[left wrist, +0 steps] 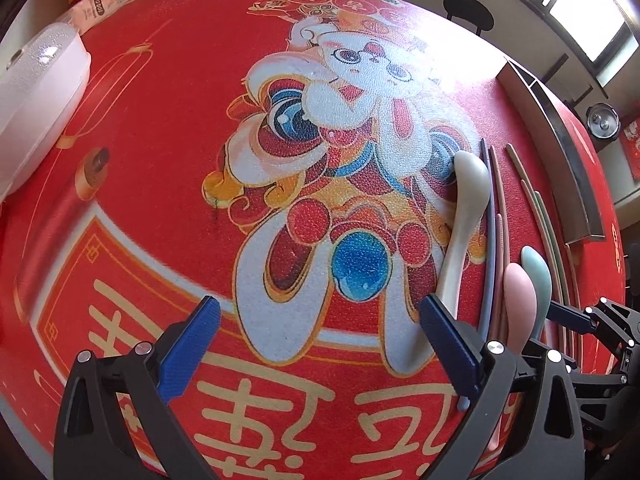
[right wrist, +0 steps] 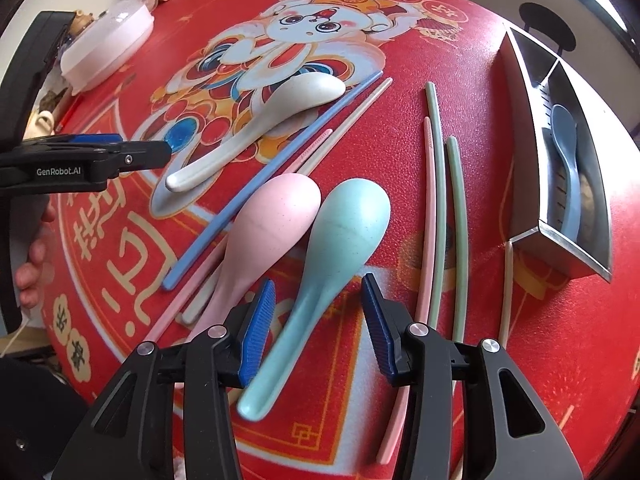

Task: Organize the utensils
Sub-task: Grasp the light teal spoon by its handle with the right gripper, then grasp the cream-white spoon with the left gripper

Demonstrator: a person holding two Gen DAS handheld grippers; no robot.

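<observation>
**One spoon filed, the rest of the utensils lay waiting on the red mat**

A blue spoon (right wrist: 567, 168) lay in the steel tray (right wrist: 524, 152) at the mat's far right edge, the only piece visibly sorted; another object beside it could not be made out. Three spoons remained on the mat (right wrist: 500, 360): white (right wrist: 256, 128), pink (right wrist: 264, 236) and green (right wrist: 340, 248). About eight chopsticks lay loose, one blue (right wrist: 276, 176), two green (right wrist: 438, 216), the others pink or cream, though overlaps made the count uncertain. The right gripper (right wrist: 318, 330) hung with its jaws partly apart, straddling the green spoon's handle without pressing on it. The left gripper (left wrist: 320, 344) stood wide and empty, close by the white spoon's handle. By that showing, most of the job lay ahead.
</observation>
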